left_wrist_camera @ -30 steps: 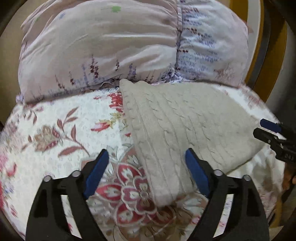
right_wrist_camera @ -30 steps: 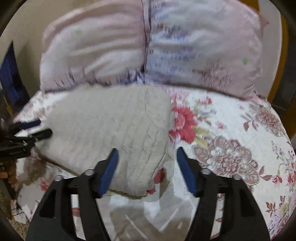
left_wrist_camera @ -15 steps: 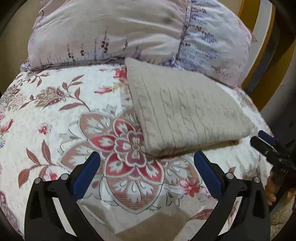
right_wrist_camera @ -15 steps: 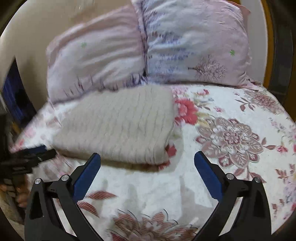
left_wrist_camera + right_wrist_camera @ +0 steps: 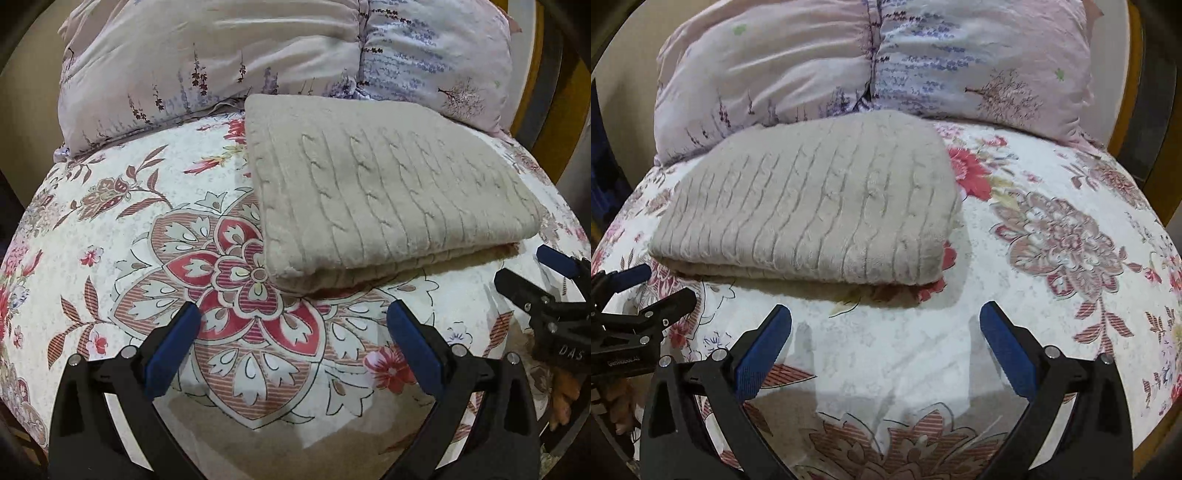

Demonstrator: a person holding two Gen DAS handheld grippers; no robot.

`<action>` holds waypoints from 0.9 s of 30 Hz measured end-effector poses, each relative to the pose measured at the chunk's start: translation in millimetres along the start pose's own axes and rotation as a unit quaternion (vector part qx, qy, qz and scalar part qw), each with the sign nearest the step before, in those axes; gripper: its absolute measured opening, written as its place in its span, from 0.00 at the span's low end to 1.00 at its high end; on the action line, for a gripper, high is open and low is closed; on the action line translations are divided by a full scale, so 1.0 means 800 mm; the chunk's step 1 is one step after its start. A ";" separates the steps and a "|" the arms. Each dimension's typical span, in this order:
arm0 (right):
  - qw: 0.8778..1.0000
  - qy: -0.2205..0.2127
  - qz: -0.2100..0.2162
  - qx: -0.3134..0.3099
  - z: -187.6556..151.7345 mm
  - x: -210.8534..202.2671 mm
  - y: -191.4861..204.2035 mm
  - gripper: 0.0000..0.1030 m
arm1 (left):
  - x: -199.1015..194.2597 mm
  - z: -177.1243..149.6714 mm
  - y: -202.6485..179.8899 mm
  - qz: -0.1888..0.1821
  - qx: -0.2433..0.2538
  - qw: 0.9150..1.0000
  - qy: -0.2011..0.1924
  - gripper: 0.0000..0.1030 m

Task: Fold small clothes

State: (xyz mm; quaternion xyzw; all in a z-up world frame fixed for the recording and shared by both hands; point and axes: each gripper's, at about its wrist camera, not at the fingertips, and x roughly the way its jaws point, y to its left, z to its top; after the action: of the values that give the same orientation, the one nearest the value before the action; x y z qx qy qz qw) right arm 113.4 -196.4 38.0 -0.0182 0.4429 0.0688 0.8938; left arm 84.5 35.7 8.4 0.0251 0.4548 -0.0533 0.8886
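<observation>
A beige cable-knit garment lies folded in a flat rectangle on the floral bedspread, just in front of the pillows. My left gripper hovers open over the bedspread, a little short of the garment's near left corner, with nothing between its blue pads. In the right wrist view the same garment sits ahead and to the left. My right gripper is open and empty, short of the garment's near right corner. Each gripper shows at the edge of the other's view: right gripper, left gripper.
Two pale floral pillows lean upright behind the garment. A yellow wooden frame stands at the far right. The bedspread stretches right of the garment. Fingers of a hand show below the right gripper.
Both grippers let go of the folded garment, opened wider and drew back toward the near edge. The garment now lies flat on the bed, farther ahead in both views.
</observation>
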 end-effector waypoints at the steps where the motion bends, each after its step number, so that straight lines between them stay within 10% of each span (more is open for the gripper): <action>1: 1.000 0.005 0.000 -0.002 -0.001 0.002 0.002 0.99 | 0.001 0.000 -0.002 0.004 0.004 1.000 0.001 0.98; 27: 1.000 0.015 -0.009 -0.011 -0.001 0.006 0.006 0.99 | 0.003 0.002 0.000 0.004 0.003 1.000 0.000 0.98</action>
State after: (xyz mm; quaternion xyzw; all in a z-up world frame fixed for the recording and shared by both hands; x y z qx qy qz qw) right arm 114.7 -191.4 33.6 -0.0333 0.4557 0.0653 0.8871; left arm 87.1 35.1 7.2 0.0291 0.4543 -0.0511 0.8889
